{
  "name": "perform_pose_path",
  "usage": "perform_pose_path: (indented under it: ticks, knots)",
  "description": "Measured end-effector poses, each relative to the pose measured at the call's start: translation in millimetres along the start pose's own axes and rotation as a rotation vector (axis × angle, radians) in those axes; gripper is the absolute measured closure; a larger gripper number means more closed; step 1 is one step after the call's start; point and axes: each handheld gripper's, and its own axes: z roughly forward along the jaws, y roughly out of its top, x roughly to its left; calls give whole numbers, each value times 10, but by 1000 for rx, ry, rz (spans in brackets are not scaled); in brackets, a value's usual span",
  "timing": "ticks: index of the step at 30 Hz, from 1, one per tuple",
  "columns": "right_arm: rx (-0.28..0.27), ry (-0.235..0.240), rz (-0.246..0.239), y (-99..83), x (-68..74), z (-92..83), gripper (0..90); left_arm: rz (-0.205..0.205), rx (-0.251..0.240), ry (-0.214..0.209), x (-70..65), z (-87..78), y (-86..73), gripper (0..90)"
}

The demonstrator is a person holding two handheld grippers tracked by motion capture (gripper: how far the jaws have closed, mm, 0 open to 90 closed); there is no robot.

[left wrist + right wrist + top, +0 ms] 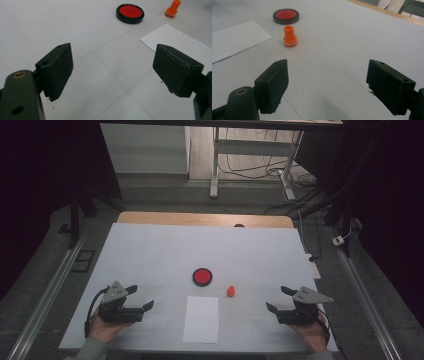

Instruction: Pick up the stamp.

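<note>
A round black pad with a red centre (202, 276) (130, 13) (286, 16) lies in the middle of the white table. To its right an orange stamp (231, 291) (173, 8) (290, 36) stands upright. In front of both lies a white sheet of paper (201, 319) (180, 42) (234, 40). My left gripper (139, 297) (112, 72) rests at the near left, open and empty. My right gripper (279, 299) (328, 86) rests at the near right, open and empty, with the stamp ahead to its left.
The white table cover (165, 250) ends in a wooden strip (205, 219) at the far edge. Beyond stand a desk frame (215, 165) and loose cables (295, 195) on the floor. Metal rails (47, 292) run along both sides of the table.
</note>
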Motion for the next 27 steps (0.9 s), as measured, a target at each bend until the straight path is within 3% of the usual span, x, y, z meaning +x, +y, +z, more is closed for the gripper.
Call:
perform_pose_path:
  ticks: [13, 15, 21, 27]
  knots:
    - [-7, -7, 22, -18, -5, -30, 197, 15, 10, 1, -6, 28, 9, 177]
    - [-12, -5, 37, -14, -15, -31, 200, 2, 4, -8, -4, 16, 6, 179]
    - [-15, -23, 25, 3, 17, -71, 213, 27, 8, -5, -44, 12, 9, 181]
    - [-21, -12, 27, 8, 38, -72, 225, 27, 8, -6, -43, 9, 10, 183]
